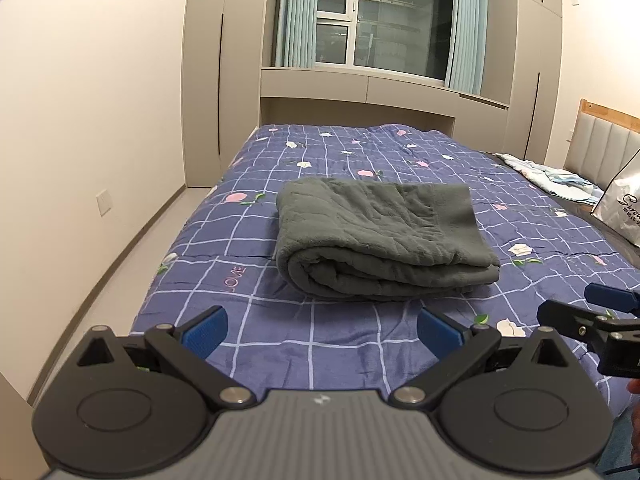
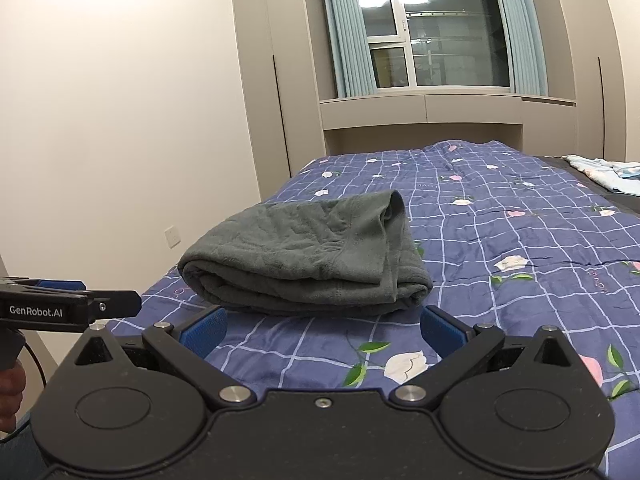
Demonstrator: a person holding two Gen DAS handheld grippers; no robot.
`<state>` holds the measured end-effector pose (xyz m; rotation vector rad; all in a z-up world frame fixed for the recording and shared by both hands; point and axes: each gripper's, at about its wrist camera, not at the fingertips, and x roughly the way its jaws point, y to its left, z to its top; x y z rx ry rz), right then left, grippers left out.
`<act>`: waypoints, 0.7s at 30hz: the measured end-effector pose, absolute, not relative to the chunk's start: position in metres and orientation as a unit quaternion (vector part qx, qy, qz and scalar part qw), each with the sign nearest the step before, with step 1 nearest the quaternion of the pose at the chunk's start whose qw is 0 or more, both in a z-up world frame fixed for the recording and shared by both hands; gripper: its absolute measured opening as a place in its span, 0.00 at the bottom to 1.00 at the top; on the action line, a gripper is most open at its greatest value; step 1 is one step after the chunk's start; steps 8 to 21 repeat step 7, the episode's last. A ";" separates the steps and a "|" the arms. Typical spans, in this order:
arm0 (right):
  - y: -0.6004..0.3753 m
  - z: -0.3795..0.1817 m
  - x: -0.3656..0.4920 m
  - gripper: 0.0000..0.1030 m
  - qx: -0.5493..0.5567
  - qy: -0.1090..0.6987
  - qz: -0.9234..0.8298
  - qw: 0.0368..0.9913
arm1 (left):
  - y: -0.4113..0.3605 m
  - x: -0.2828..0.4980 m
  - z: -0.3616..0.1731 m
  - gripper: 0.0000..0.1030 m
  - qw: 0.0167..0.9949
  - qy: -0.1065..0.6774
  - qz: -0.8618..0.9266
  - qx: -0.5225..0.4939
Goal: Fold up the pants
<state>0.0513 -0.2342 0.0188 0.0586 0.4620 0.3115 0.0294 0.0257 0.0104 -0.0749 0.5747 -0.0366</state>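
We see the grey-green fleece pants [image 1: 380, 236] lying as a thick folded bundle on the bed's blue checked quilt [image 1: 344, 344], near the bed's left edge, just ahead of both tools. The left gripper [image 1: 322, 330] is empty with jaws spread wide; the right gripper [image 2: 324, 330] likewise, jaws released, short of the bundle and not touching it.

Handling, as we judge it: soft plush fabric, limp, light to moderate in weight, grippy rather than slippery, not fragile. Several layers are stacked, and the rounded fold faces us; a pinch there would take the whole roll. For any further fold or tidy-up we would take the top layer at its near right corner and the matching far corner, since single edges will sag and drag the layers under them.

Writing: "GenRobot.AI" in white on the left tool's side, seen in the right wrist view; "LOVE" stitched in pink [image 1: 236, 279] on the quilt. A white shopping bag [image 1: 622, 210] carries dark script, unreadable.
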 end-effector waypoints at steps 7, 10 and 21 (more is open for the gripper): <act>-0.236 0.016 0.053 1.00 0.031 0.234 0.155 0.959 | 0.023 0.031 0.009 1.00 0.958 0.284 -0.020 -0.035; -0.236 0.016 0.053 1.00 0.031 0.234 0.155 0.959 | 0.023 0.031 0.009 1.00 0.958 0.284 -0.020 -0.035; -0.236 0.016 0.053 1.00 0.031 0.234 0.155 0.959 | 0.023 0.031 0.009 1.00 0.958 0.284 -0.020 -0.035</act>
